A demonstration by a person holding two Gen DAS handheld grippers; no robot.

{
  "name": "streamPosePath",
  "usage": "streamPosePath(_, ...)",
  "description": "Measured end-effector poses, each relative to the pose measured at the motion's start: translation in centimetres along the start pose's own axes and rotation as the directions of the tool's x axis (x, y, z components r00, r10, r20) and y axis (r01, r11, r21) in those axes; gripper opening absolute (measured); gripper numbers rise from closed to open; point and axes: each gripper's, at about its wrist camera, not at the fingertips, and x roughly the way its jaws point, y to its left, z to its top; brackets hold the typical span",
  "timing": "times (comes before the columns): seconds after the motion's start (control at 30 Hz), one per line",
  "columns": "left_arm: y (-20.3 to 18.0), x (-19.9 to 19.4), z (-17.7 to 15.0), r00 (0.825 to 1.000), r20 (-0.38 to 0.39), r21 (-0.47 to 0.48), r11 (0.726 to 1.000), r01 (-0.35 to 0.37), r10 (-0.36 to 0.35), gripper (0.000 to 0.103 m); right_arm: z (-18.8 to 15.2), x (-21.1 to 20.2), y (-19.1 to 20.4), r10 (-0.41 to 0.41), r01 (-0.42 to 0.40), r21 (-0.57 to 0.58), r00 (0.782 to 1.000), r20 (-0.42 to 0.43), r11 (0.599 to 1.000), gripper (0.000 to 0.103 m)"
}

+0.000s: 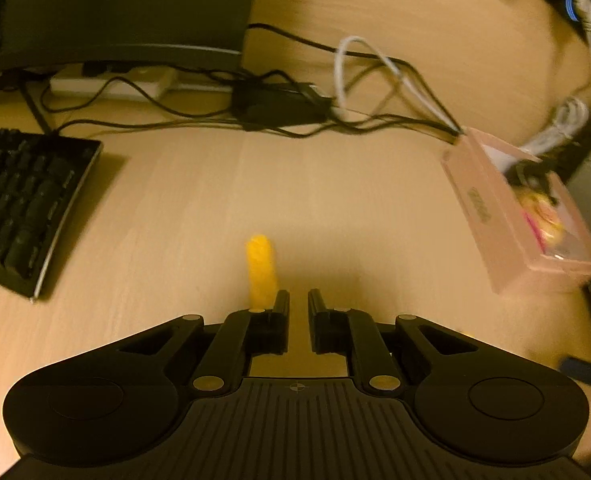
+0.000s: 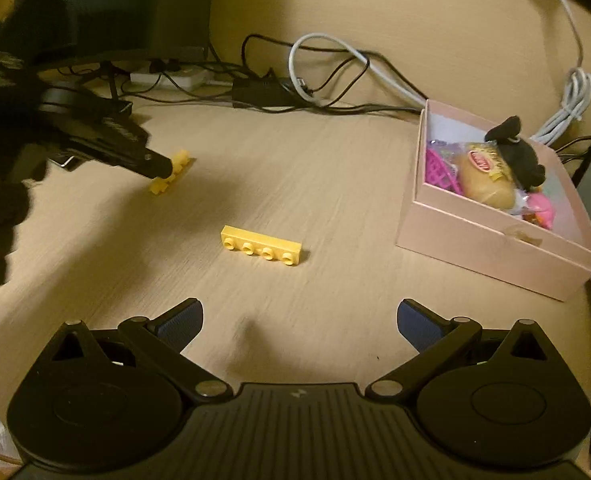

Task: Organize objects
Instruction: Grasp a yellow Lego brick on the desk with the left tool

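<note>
In the right wrist view, a yellow brick [image 2: 261, 245] lies on the wooden desk [image 2: 335, 184], ahead of my open, empty right gripper [image 2: 299, 320]. My left gripper [image 2: 163, 170] reaches in from the left, its tips at a second yellow brick [image 2: 172, 171]. In the left wrist view, my left gripper [image 1: 298, 300] has its jaws nearly together with a narrow gap, and that yellow brick [image 1: 261, 270] sits just left of the left finger, outside the gap. A pink box [image 2: 491, 236] at the right holds toys, also seen in the left wrist view [image 1: 507, 220].
A black keyboard [image 1: 27, 208] lies at the left. A monitor base [image 1: 115, 20], a power strip [image 1: 115, 84], a black adapter [image 1: 279, 104] and tangled cables [image 2: 335, 64] run along the back. The box holds a bread toy [image 2: 483, 176] and a black plush [image 2: 515, 148].
</note>
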Motion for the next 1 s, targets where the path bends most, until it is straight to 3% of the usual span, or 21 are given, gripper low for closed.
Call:
streamPosePath(0.3, -0.5, -3.3, -2.2, 0.998, -0.009, -0.022, 0.998, 0.064, -0.064, 0.012, 1.1, 2.7, 0.8, 0.035, -0.035, -0.008, 0.999, -0.031, 0.999, 0.103)
streamPosePath(0.47, 1.4, -4.1, -4.4, 0.996, -0.02, -0.097, 0.992, 0.08, -0.082, 0.012, 1.3, 3.9, 1.4, 0.032, -0.032, -0.003, 0.999, -0.04, 0.999, 0.103)
streamPosePath(0.6, 2.4, -3.5, -4.3, 0.996, -0.031, -0.147, 0.986, 0.075, -0.081, 0.012, 1.0, 3.8, 1.8, 0.035, -0.036, -0.018, 0.998, -0.045, 0.999, 0.103)
streamPosePath(0.77, 1.0, -2.4, -3.8, 0.997, -0.043, -0.081, 0.995, 0.054, -0.057, 0.012, -0.3, 3.3, 1.4, 0.015, -0.018, -0.053, 0.999, -0.05, 0.998, 0.103)
streamPosePath(1.0, -1.3, -0.9, -4.8, 0.997, -0.053, 0.024, 0.998, 0.057, -0.056, 0.016, -1.2, 3.6, -0.4, 0.043, -0.04, 0.051, 0.997, -0.064, 0.998, 0.103)
